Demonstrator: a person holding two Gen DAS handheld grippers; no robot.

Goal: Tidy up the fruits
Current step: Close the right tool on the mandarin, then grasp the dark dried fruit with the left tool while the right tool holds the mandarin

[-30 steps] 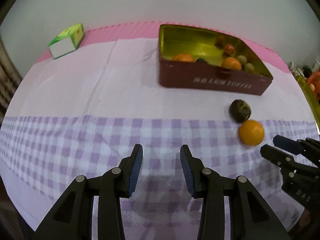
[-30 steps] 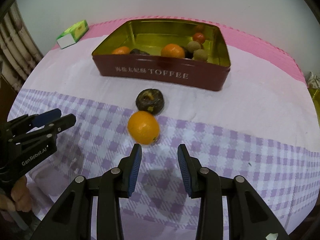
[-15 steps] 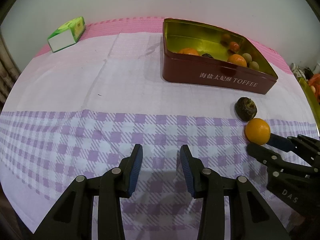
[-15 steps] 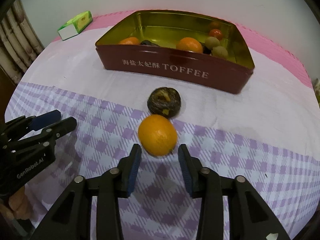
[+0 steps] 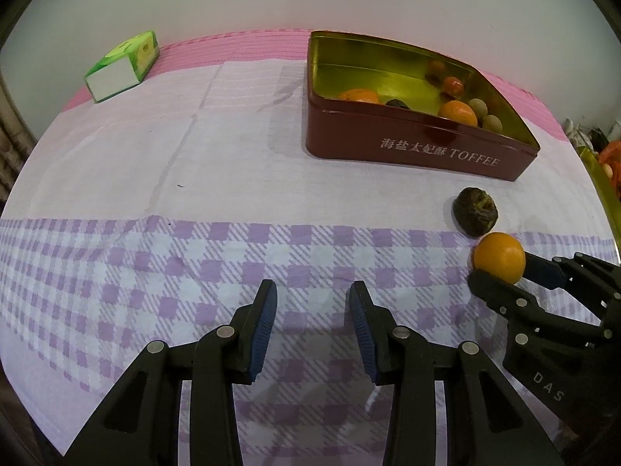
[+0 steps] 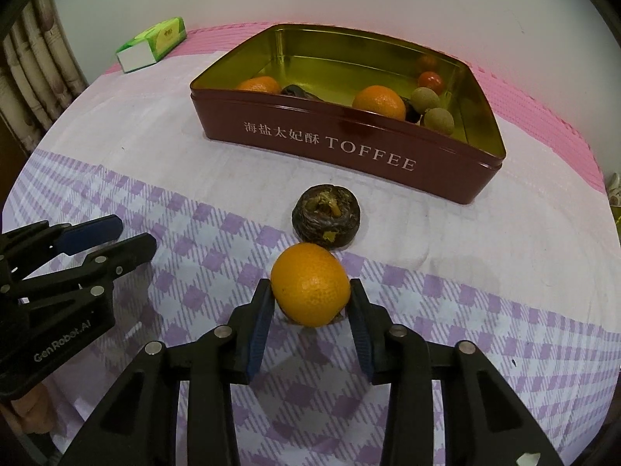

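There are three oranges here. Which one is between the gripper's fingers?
The orange on the checked cloth, outside the tin, sits between the right gripper fingers. The other two oranges lie inside the red toffee tin.

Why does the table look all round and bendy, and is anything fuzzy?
Left wrist view: the fisheye lens curves the checked cloth and darkens the corners; the toffee tin is sharp, its gold inside shiny. Right wrist view: same bending; the orange between the right tongs looks crisp, with a soft shadow underneath.

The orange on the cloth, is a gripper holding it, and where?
Yes: the right gripper pinches the orange by its two sides, low down.
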